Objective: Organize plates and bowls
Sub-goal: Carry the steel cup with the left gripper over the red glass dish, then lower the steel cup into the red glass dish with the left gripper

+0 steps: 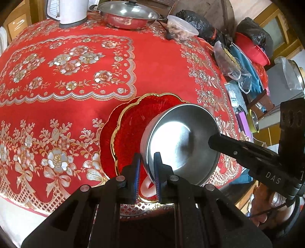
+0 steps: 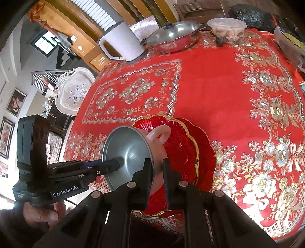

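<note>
Left wrist view: left gripper [image 1: 147, 169] clamped steel bowl [image 1: 183, 141] rim; right gripper [image 2: 158, 171] likewise clamped it, bowl tilted over red plates [image 2: 190, 152]

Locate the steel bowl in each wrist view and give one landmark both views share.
Left wrist: steel bowl lower centre-right, tilted over the red plate.
Right wrist: steel bowl lower centre-left, at the red plate's left edge.
Shared landmark: lidded steel pan at the far table edge.
</note>
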Demonstrator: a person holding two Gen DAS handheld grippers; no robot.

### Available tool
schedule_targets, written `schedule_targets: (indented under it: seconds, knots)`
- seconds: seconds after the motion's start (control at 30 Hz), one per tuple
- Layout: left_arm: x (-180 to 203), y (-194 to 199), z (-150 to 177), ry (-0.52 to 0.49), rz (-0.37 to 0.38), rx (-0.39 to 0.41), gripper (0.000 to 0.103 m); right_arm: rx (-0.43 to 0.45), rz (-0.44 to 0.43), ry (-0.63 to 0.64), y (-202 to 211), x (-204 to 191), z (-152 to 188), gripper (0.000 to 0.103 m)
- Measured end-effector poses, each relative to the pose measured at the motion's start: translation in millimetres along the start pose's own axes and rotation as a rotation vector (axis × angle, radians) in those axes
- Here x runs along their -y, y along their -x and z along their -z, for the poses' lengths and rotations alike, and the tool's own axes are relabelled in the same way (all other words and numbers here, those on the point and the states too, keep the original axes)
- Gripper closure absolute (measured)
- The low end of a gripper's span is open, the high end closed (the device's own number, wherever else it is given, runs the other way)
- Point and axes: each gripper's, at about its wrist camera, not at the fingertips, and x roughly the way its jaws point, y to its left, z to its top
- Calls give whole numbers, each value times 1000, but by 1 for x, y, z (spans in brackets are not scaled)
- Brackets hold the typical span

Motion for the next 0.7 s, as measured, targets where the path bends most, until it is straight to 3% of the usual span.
schedule_targets:
  seconds: [0.7]
  knots:
    - [-1,-15,-9,4,4,-38,92,-37,1,-37,-12,13,-3,91]
